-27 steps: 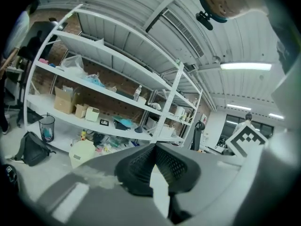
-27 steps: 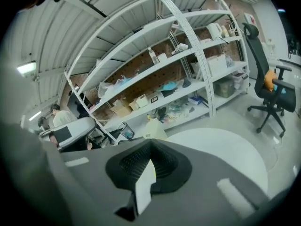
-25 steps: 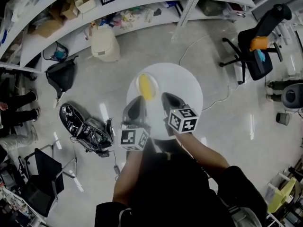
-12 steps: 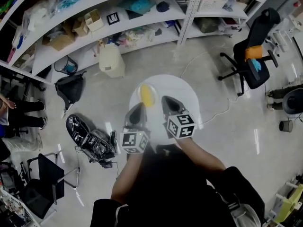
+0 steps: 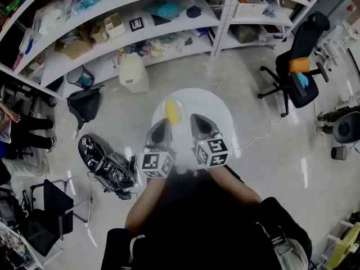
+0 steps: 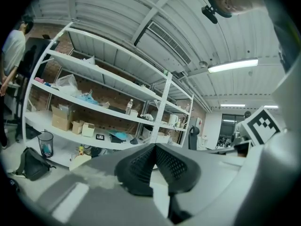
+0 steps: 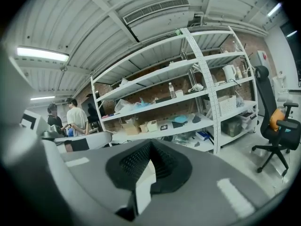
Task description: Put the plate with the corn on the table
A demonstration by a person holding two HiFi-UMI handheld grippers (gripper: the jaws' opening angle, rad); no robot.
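A round white plate (image 5: 209,103) with a yellow corn cob (image 5: 173,112) on its left part hangs in the air over the grey floor. In the head view my left gripper (image 5: 160,133) holds the plate's near rim on the left. My right gripper (image 5: 201,125) holds the same rim just to the right. In the left gripper view the left gripper (image 6: 154,147) is shut, with a white sliver of plate (image 6: 160,197) between its pads. The right gripper view shows the right gripper (image 7: 150,146) shut on the white rim (image 7: 142,188) the same way.
Long white shelves (image 5: 169,24) full of boxes curve across the far side. On the floor stand a white bin (image 5: 134,72), a black bag (image 5: 84,103), marker-covered gear (image 5: 107,159) and a black office chair (image 5: 301,66). People stand at the left (image 5: 17,134).
Both grippers and the plate have risen together, and more of the shelving has come into the head view. Both grips on the rim are unchanged.
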